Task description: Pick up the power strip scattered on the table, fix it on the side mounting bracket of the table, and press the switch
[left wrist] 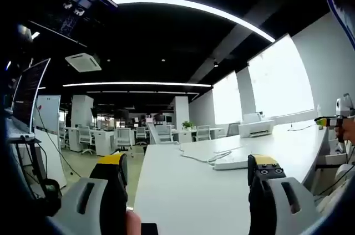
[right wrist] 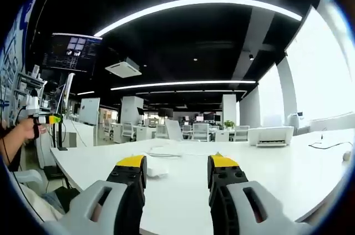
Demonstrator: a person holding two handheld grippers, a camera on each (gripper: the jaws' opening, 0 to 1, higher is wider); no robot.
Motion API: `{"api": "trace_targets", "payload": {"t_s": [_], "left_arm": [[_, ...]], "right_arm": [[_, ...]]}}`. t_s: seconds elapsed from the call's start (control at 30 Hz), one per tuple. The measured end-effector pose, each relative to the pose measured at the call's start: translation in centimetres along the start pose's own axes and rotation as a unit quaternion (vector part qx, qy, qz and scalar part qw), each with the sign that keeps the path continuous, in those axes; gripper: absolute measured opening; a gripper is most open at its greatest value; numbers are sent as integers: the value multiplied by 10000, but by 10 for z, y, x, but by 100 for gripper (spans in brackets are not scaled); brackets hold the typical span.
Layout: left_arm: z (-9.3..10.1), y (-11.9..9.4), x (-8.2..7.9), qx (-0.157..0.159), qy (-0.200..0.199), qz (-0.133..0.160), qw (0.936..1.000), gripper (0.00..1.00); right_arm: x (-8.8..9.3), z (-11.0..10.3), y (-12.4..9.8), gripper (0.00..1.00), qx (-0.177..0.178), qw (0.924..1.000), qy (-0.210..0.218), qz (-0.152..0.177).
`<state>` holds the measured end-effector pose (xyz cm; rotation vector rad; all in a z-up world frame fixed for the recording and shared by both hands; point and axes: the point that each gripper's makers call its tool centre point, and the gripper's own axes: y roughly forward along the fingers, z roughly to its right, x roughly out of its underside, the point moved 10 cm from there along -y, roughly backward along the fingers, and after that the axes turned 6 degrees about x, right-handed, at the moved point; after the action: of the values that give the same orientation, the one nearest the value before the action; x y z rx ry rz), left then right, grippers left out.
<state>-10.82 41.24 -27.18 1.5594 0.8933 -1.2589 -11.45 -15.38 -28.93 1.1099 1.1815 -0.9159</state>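
Two grippers up, both with nothing between the jaws. Left gripper [left wrist: 188, 169]: jaws spread wide, yellow-tipped, held above the near end of the long white table [left wrist: 183, 202]. Right gripper [right wrist: 176, 169]: jaws also apart, a narrower gap than the left, hovering over the same white table [right wrist: 288, 179].

Power strip [left wrist: 232, 162] — in the left gripper view it lies flat on the tabletop, ahead of the gripper and a bit toward its right jaw, white on white, so the edges are hard to read. Its white cable [left wrist: 201, 155] snakes away from it across the surface toward the far end. Not touched by either jaw. In the right gripper view a pale white object [right wrist: 157, 168] sits on the table just past the left jaw tip; probably the same strip, but too washed out to tell.

White printer [left wrist: 255, 126] stands further down the table by the bright windows; the right gripper view has it too [right wrist: 272, 134].

At the right edge of the left gripper view, a person's hand [left wrist: 349, 129] holds a small device with a yellow-green tip. The right gripper view shows a hand [right wrist: 25, 132] doing likewise at its left edge, beside a monitor [right wrist: 72, 52] on a stand.

Background — open office, rows of desks and white chairs [left wrist: 86, 135], ceiling strip lights on.
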Motion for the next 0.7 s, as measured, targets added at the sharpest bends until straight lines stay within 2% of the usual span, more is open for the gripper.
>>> {"api": "trace_targets", "payload": {"t_s": [0.7], "left_arm": [[-2,0,3,28,-22,-69,10000,94]], "right_arm": [[0,-1,0,40,-46,10000,77,-20]]}}
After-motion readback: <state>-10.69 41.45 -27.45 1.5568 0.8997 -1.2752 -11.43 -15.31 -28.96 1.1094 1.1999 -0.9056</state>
